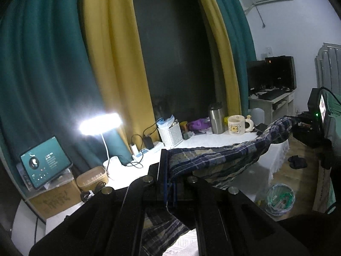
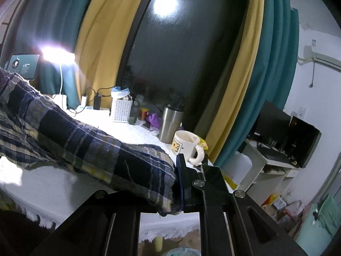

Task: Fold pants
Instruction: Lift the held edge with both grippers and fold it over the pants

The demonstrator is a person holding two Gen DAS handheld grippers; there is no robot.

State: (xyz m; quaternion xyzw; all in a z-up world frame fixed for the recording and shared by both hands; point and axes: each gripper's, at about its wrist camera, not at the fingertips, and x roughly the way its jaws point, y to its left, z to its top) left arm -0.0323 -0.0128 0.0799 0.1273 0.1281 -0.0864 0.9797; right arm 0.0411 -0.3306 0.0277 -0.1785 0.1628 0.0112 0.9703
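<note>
Your white-covered table (image 1: 213, 140) runs under a dark window with teal and yellow curtains; lamp glare washes out its left end. The plaid pants (image 1: 223, 155) hang stretched above it, mid-frame. Your left gripper (image 1: 169, 170) is clamped on one end, your right gripper (image 2: 178, 183) on the other. The mug (image 2: 184, 147) sits near the right edge.

My left black two-finger gripper (image 1: 168, 170) is clamped tight on plaid cloth, tipped slightly downward. My right black two-finger gripper (image 2: 178, 183) pinches cloth too, also angled slightly down.
</note>
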